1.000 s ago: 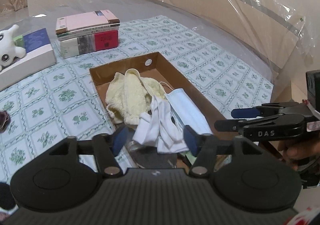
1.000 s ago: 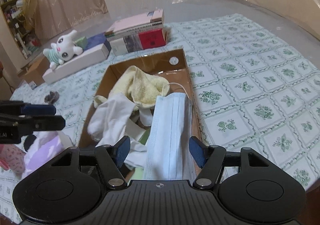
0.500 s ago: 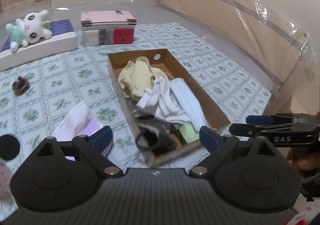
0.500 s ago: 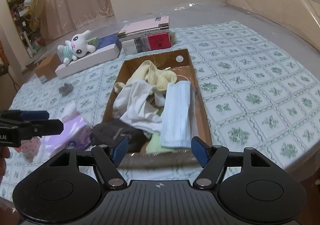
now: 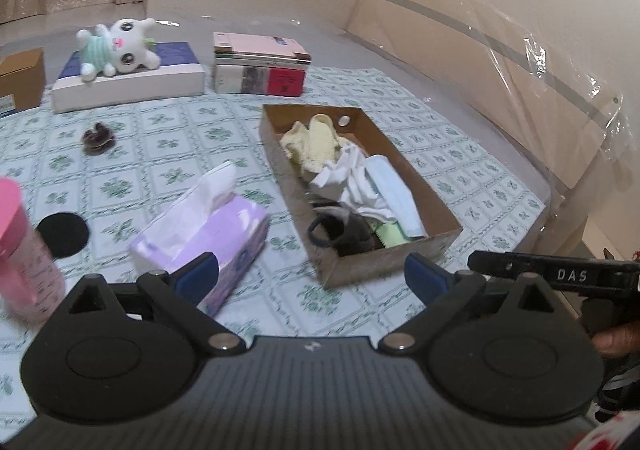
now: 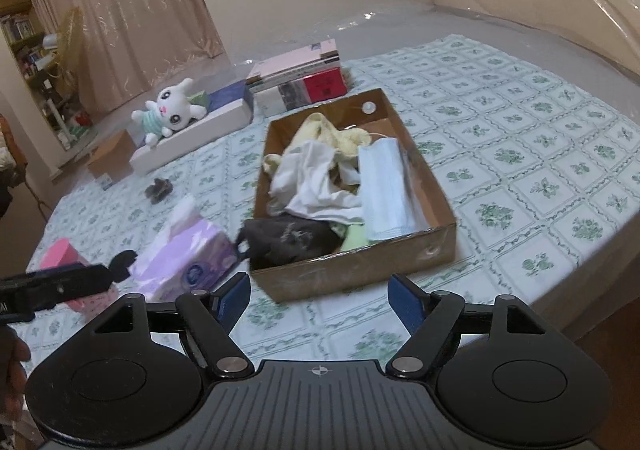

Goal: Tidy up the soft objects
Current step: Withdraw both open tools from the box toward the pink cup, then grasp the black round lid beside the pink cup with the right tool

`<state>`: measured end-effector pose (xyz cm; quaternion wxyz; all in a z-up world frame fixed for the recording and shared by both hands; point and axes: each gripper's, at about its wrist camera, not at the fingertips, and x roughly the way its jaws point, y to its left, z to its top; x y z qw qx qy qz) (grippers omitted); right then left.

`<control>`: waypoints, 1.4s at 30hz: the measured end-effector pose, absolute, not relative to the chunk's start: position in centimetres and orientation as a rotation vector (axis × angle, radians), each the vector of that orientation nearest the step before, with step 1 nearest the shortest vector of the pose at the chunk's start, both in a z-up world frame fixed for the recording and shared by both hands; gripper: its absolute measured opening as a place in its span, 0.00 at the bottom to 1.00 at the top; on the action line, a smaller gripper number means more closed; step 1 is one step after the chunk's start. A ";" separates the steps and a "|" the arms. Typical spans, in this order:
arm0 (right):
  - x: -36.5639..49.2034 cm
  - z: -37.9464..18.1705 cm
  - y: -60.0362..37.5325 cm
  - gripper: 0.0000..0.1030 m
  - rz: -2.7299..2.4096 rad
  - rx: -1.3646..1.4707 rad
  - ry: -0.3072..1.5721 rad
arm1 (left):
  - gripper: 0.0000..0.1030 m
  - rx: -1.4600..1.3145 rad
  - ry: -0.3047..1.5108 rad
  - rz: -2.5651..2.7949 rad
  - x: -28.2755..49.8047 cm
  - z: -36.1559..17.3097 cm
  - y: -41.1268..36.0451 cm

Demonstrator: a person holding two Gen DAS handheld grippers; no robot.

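1. My left gripper [image 5: 312, 276] sits low in the middle of its own view, jaws wide apart after just opening further, with nothing between the blue pads [image 5: 198, 277].
2. My right gripper [image 6: 319, 300] is also low and centred in its view, jaws apart and just widened, holding nothing.
3. Both point downward at a slant over the patterned cloth [image 6: 520, 185], clear of everything on it.
4. In the left view, the right gripper's black finger marked "DAS" juts in at lower right, with part of my hand [image 5: 616, 340] under it.
5. In the right view, the left gripper's finger enters at lower left.
6. The cardboard box [image 6: 356, 270] lies just beyond my right jaws, mid-frame, holding the soft things: a blue face mask [image 6: 384, 193], a white cloth [image 6: 316, 177], a yellow towel [image 6: 332, 133] and a dark garment [image 6: 288, 242].
7. A purple tissue pack [image 5: 204, 234] lies left of the box, just past my left pad.
8. A plush toy [image 5: 116, 45] rests on a flat box in the upper left.
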<state>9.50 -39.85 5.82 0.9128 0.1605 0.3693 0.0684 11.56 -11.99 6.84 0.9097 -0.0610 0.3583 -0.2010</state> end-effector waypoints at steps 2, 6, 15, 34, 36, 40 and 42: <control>8.9 5.8 -39.0 0.73 0.152 0.333 0.752 | 0.96 -0.125 0.737 -0.403 10.7 6.7 -11.3; 8.2 5.7 -36.9 0.73 0.173 0.331 0.746 | 0.96 -0.131 0.728 -0.391 8.7 6.1 -9.6; 8.5 5.3 -31.8 0.73 0.288 0.269 0.757 | 0.95 -0.137 0.730 -0.317 6.2 5.2 -3.3; 18.7 6.4 -17.9 0.73 0.757 -0.289 0.642 | 0.95 0.097 0.648 -0.317 9.3 10.0 13.9; 20.1 5.9 -16.3 0.73 0.823 -0.365 0.636 | 0.95 0.142 0.663 -0.309 10.6 9.5 15.7; 22.6 4.7 -13.1 0.73 0.926 -0.529 0.629 | 0.95 0.178 0.687 -0.276 13.2 8.3 18.7; 23.8 3.9 -11.6 0.73 0.975 -0.608 0.628 | 0.95 0.189 0.696 -0.260 14.6 7.5 20.2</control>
